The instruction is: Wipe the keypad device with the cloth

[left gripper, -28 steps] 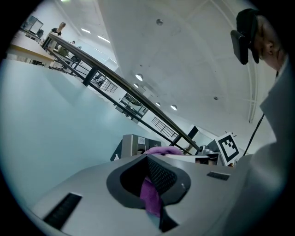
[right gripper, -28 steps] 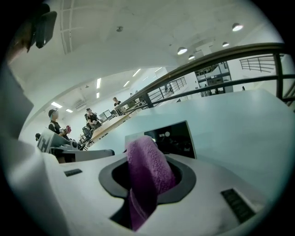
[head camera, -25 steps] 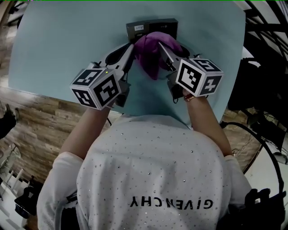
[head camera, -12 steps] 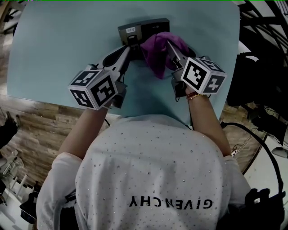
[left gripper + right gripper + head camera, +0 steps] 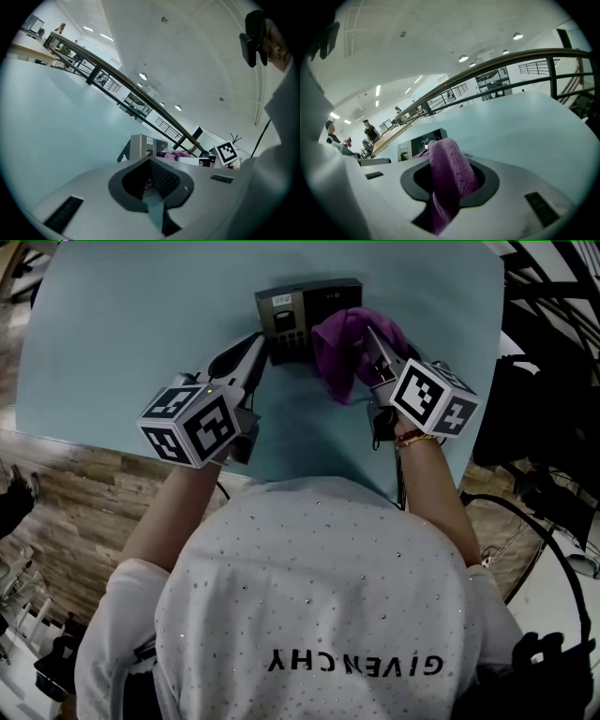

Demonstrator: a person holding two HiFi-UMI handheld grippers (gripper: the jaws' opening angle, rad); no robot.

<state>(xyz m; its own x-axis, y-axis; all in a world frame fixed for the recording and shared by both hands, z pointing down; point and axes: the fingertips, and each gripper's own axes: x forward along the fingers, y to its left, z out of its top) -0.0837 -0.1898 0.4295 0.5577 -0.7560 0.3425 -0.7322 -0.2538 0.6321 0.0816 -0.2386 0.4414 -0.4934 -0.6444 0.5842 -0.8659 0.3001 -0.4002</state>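
The keypad device (image 5: pixel 305 304) is a dark box at the far side of the pale blue table (image 5: pixel 112 334), its keypad uncovered. My right gripper (image 5: pixel 372 341) is shut on the purple cloth (image 5: pixel 345 345), which is bunched over the device's right half. In the right gripper view the cloth (image 5: pixel 451 174) fills the jaws and the device (image 5: pixel 417 143) lies just beyond. My left gripper (image 5: pixel 257 345) is shut with nothing in it, its tips at the device's front left corner. The left gripper view shows the device (image 5: pixel 142 146) and a bit of cloth (image 5: pixel 174 153) ahead.
The table's near edge runs just in front of the person's body; wooden floor (image 5: pixel 66 493) lies to the left. Dark chairs and cables (image 5: pixel 544 474) crowd the right side. People (image 5: pixel 370 131) stand far off by a railing.
The right gripper has dragged the cloth rightward across the device, uncovering the keypad. The left gripper has stayed by the device's front left corner.
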